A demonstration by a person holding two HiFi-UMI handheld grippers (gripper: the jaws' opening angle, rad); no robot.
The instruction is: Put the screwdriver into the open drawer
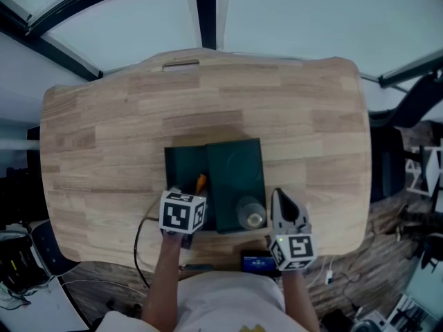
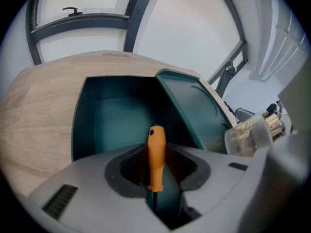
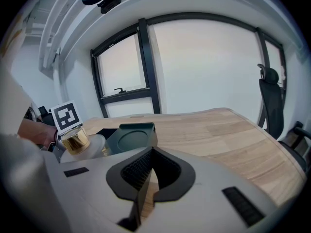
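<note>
Holding the screwdriver (image 2: pixel 156 154) clamped in my left gripper (image 2: pixel 156 173), lower centre of frame, poised at the open drawer (image 2: pixel 112 123); not yet deposited. My right gripper (image 3: pixel 146 181): jaws together, empty. Remaining: lower and release inside.

Looked like an office or lab room: big dark-framed windows (image 3: pixel 204 67), a light wooden table (image 1: pixel 104 137), a black office chair (image 3: pixel 268 98) beside it, a loose cable (image 1: pixel 136 243) at the table's near edge.
</note>
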